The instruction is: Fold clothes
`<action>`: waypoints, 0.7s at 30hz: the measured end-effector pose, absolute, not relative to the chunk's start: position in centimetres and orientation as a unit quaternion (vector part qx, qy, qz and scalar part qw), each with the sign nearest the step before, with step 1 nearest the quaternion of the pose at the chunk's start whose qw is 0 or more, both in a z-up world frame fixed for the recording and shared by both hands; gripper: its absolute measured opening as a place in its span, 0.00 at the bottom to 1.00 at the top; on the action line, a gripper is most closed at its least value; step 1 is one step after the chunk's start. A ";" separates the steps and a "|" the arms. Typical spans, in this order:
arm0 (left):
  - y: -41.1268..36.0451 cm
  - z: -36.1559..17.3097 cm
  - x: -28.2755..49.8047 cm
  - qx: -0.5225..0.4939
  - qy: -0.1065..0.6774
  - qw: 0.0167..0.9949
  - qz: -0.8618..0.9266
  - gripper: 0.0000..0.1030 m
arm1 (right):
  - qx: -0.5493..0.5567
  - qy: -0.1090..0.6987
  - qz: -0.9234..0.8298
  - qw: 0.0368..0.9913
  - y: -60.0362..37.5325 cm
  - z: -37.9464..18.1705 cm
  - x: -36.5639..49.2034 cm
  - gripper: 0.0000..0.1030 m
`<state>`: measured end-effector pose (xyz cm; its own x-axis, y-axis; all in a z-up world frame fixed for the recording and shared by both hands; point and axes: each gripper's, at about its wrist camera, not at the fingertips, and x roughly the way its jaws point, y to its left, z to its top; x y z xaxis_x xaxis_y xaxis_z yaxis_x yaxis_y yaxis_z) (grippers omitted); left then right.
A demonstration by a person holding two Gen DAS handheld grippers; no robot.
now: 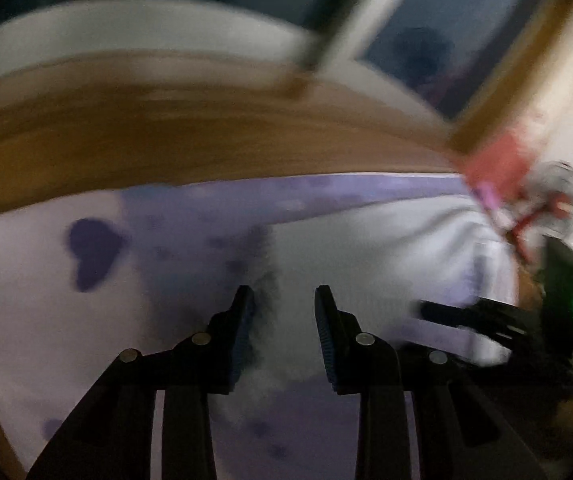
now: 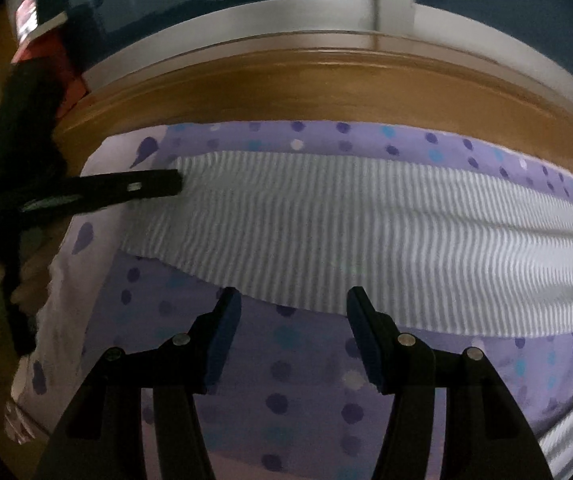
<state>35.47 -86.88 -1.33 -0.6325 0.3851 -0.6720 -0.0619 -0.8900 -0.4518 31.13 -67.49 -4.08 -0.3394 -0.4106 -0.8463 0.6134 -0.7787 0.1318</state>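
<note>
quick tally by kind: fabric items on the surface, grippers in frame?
Striped grey-and-white garment: 1
Purple polka-dot fabric: 1
Pale fabric with dark purple heart prints: 1
Grippers: 2, the left gripper and the right gripper
Total: 5

A grey-and-white striped garment [image 2: 326, 216] lies spread flat in a long band across a purple dotted sheet [image 2: 286, 360].
</note>
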 end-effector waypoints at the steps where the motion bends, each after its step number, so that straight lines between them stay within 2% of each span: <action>1: -86.3 -0.8 36.0 -0.404 -0.197 0.141 0.882 0.29 | 0.484 0.099 -0.811 0.314 -67.1 -4.1 31.1 0.54; 4: -85.5 0.1 37.3 -0.391 -0.202 0.156 0.884 0.30 | 0.490 0.092 -0.812 0.303 -66.4 -4.3 30.7 0.54; 10: -90.2 -1.8 36.8 -0.405 -0.230 0.037 0.884 0.30 | 0.485 0.104 -0.818 0.292 -66.7 -5.3 29.3 0.54; 14: -93.0 -3.6 35.6 -0.419 -0.286 -0.007 0.862 0.30 | 0.467 0.141 -0.822 0.294 -67.5 -6.0 29.8 0.58; 17: -91.5 -2.5 35.5 -0.386 -0.300 0.052 0.871 0.30 | 0.468 0.148 -0.819 0.298 -67.5 -6.1 30.1 0.60; 21: -87.0 -3.2 33.8 -0.426 -0.240 0.087 0.868 0.34 | 0.481 0.124 -0.814 0.301 -66.7 -5.9 30.0 0.60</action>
